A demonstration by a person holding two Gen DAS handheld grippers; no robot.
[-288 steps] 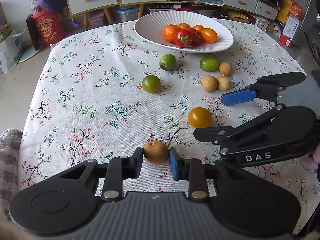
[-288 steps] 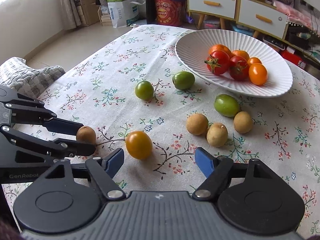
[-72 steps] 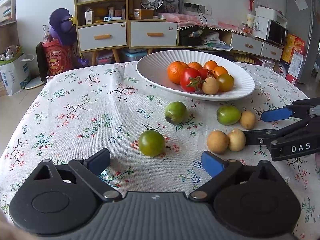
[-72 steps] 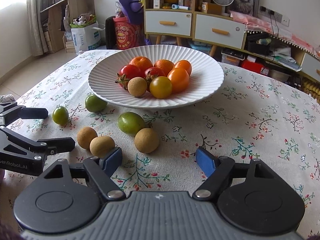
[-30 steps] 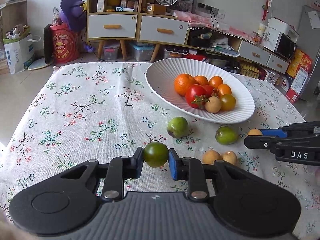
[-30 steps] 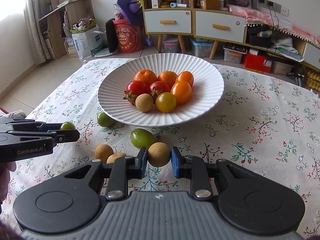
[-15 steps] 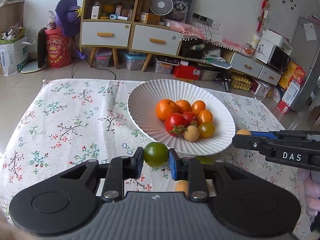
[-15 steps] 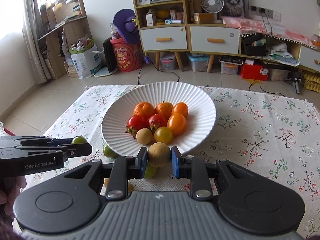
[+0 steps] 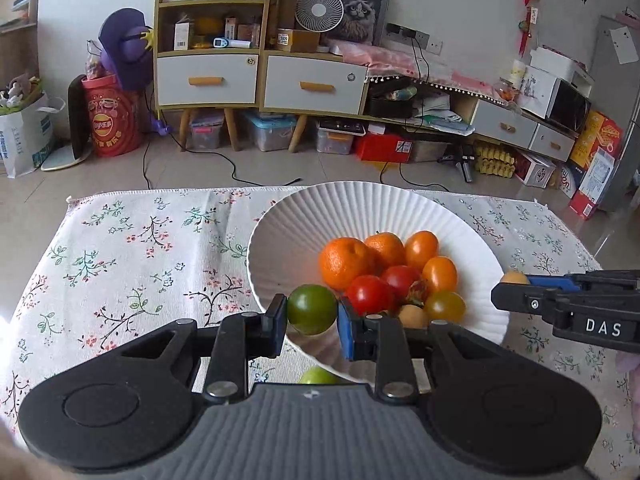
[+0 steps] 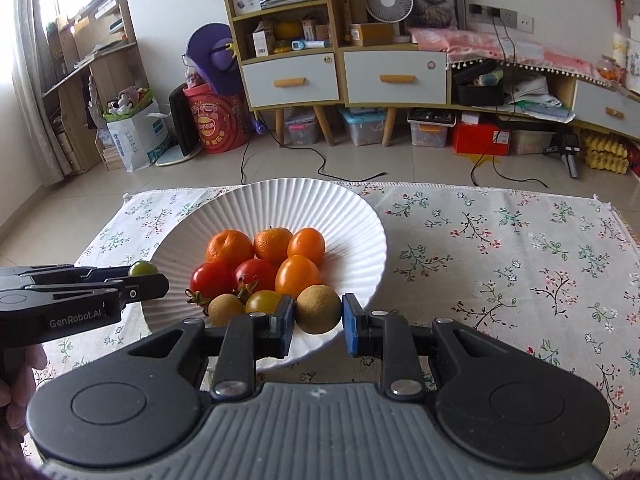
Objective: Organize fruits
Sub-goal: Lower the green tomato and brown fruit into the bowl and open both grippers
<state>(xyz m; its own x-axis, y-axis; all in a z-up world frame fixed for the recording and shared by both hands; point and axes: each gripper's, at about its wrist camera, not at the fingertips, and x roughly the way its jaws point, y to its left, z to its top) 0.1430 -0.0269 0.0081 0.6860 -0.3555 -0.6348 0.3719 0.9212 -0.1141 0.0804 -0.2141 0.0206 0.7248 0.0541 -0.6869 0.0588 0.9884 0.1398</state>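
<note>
The jaws of my left gripper (image 9: 312,319) were closed on a green tomato (image 9: 312,309), the blue pads pressing its two sides, at lower centre of the left wrist view. The jaws of my right gripper (image 10: 319,322) were likewise closed on a brown longan (image 10: 319,309), at lower centre of the right wrist view. I found each fruit held clear of the cloth, over the near rim of the white ribbed plate (image 9: 304,220).

In the left wrist view the plate sat at centre right. It held two mandarins (image 9: 345,263), orange tomatoes (image 9: 439,274), red tomatoes (image 9: 370,294), a yellow-green tomato (image 9: 445,306) and one longan (image 9: 413,316), all heaped together and touching. Below the plate's near edge, a second green fruit (image 9: 318,376) showed in part on the cloth, behind the gripper body.

At the right edge of that view the right gripper came in side-on, with its longan showing at the tip. In the right wrist view the left gripper (image 10: 146,274) came in from the left edge, its green tomato at the tip over the plate's left rim; fingers of a hand (image 10: 18,380) showed beneath it.

The plate rested on a floral tablecloth (image 10: 500,248). Beyond the table, across the upper frame, stood a cabinet with white drawers (image 10: 344,76), a desk fan (image 10: 389,0) and a red canister (image 10: 216,124) on the floor.
</note>
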